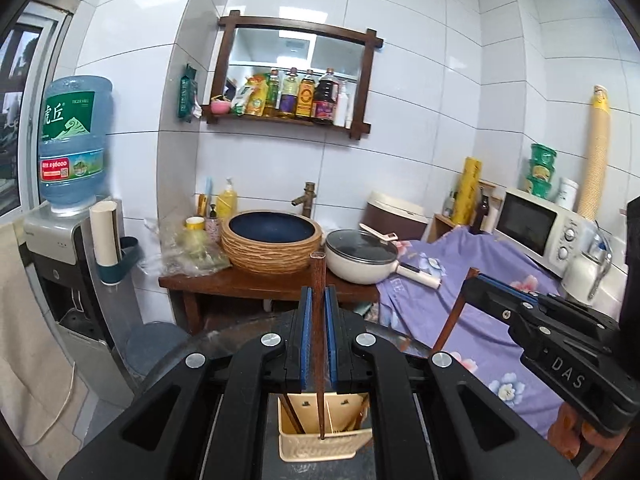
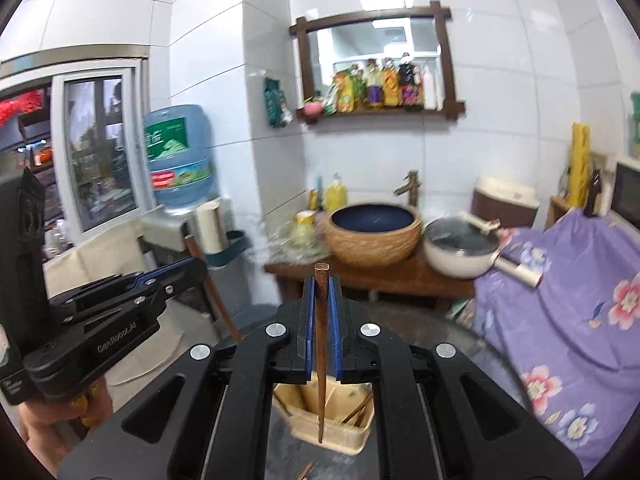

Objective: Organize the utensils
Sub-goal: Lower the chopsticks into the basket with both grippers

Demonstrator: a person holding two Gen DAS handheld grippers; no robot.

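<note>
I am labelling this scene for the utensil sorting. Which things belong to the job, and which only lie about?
Belong to the job:
- dark wooden chopstick in left gripper
- dark wooden chopstick in right gripper
- beige plastic utensil holder

Lying about:
- white lidded pan
- woven-sided blue basin
- white microwave

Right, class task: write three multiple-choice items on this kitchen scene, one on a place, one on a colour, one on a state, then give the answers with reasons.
1. Where is the cream holder?
A. below the grippers
B. on the shelf
C. in the basin

2. What colour is the floral cloth?
A. green
B. purple
C. orange

3. What is the left gripper doing?
A. standing open, empty
B. shut on a chopstick
C. shut on a spoon

Answers:
1 A, it shows under the fingers in both views.
2 B, purple with pink and white flowers.
3 B, the blue pads press a brown chopstick; the right gripper grips another chopstick.
</note>
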